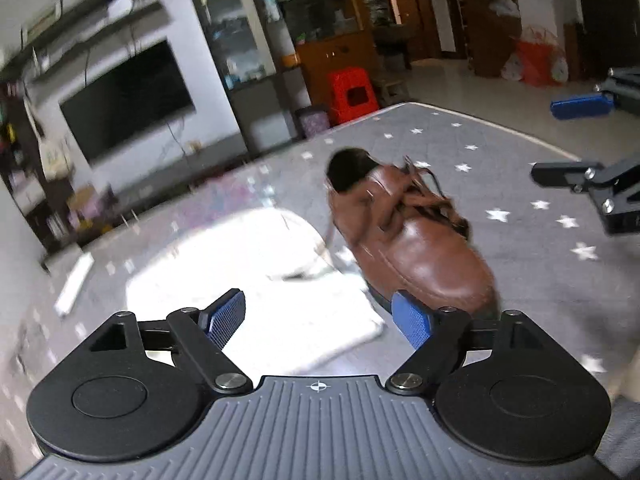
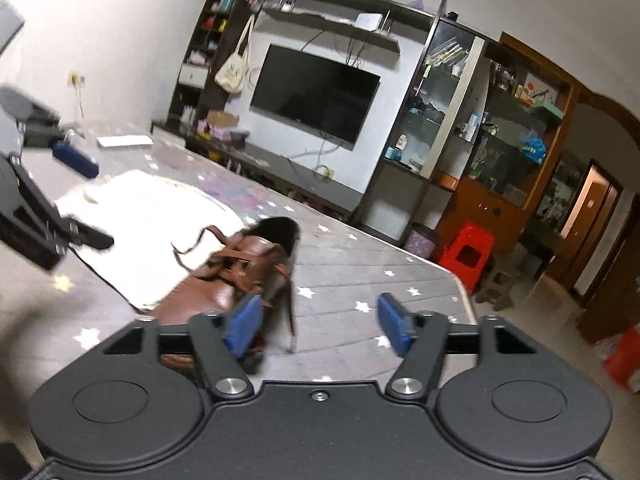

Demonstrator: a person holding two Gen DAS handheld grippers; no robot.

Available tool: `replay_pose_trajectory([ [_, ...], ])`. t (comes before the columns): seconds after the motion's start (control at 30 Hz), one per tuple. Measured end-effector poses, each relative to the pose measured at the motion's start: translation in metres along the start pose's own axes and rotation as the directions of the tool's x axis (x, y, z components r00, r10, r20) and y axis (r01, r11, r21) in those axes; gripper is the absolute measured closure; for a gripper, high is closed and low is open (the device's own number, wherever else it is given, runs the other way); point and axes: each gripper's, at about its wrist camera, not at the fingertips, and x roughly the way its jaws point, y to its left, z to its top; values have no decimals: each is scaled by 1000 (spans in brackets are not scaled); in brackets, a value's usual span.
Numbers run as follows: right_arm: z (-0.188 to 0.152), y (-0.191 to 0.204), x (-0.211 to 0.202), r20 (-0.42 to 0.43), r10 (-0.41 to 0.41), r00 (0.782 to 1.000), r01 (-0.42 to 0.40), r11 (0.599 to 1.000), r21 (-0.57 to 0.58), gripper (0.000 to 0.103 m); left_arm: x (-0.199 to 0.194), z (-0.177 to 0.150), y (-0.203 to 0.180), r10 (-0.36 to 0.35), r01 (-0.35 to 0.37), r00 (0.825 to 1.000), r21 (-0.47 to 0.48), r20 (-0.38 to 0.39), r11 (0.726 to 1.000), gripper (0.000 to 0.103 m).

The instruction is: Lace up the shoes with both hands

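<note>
A glossy brown leather shoe (image 1: 416, 240) with loose brown laces (image 2: 208, 246) lies on the grey star-patterned tabletop (image 1: 520, 184), touching a white cloth (image 1: 248, 264). The left gripper (image 1: 320, 316) and right gripper (image 2: 320, 324) both gape wide, holding nothing.

One brown leather lace-up shoe (image 1: 416, 240) sits on one grey star-printed table cover (image 1: 520, 184), with one white cloth sheet (image 1: 240, 264) beside it. Two black two-finger grippers show, the left gripper (image 1: 320, 316) and the right gripper (image 2: 318, 324), each with two blue ribbed pads. Beyond stand one black flat wall television (image 2: 312, 96), one red plastic stool (image 2: 466, 254) and one cream tote bag (image 2: 232, 70).
</note>
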Motion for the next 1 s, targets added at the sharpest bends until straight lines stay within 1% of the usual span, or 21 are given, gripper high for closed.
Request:
replay_pose_trajectory([
  [0.03,0,1,-6,8,14,1000,-14,1000,9,16,-4,-8,-3,12,-12,1000,-9,-15,1000,22],
  [0.13,0,5,-21,39,51,998,-53,998,31,12,-13,-26,-8,37,-39,998,-31,-51,999,22],
  [0.17,0,6,-26,54,63,997,-64,997,31,10,-21,-42,-10,36,-39,996,-39,-77,998,22],
  [0.2,0,8,-30,70,71,995,-72,997,21,0,-27,-53,-11,39,-43,995,-55,-87,998,22],
  [0.27,1,13,-39,102,83,991,-83,997,-4,0,-37,-71,-10,22,-32,994,-88,-105,996,22],
  [0.33,2,17,-48,134,97,986,-94,995,-29,0,-52,-96,-5,-9,-12,991,-152,-134,988,22],
  [0.4,3,20,-56,163,112,980,-105,993,-48,0,-67,-118,1,-37,4,990,-231,-135,973,22],
  [0.47,5,23,-62,188,130,974,-122,991,-55,0,-79,-129,7,-32,-3,992,-281,-120,960,22],
  [0.5,6,23,-65,205,135,969,-126,990,-59,0,-85,-130,12,-8,-23,995,-303,-102,953,22],
  [0.57,4,24,-73,273,108,956,-100,994,-44,0,-92,-123,18,35,-54,997,-333,-62,941,21],
  [0.6,1,24,-77,322,83,943,-78,997,-28,0,-93,-116,23,53,-65,998,-354,-44,933,21],
  [0.63,-1,25,-81,357,61,932,-59,998,-19,0,-91,-112,25,54,-64,998,-364,-38,929,21],
  [0.67,-1,25,-83,364,55,930,-51,998,-21,0,-87,-103,28,46,-53,999,-382,-26,923,21],
  [0.7,0,24,-83,352,69,934,-64,998,-25,0,-82,-92,30,43,-43,999,-394,-7,918,21],
  [0.73,0,21,-82,337,86,938,-85,996,-16,0,-79,-84,30,51,-45,999,-389,6,920,21],
  [0.87,-5,10,-73,276,74,958,-92,994,54,0,-65,-58,25,64,-42,997,-368,46,929,21],
  [0.93,-6,7,-67,237,66,969,-85,994,72,0,-50,-44,24,24,1,998,-398,60,917,21],
  [1.0,-8,3,-62,217,60,974,-80,993,86,0,-31,-30,24,2,18,999,-410,48,912,21],
])
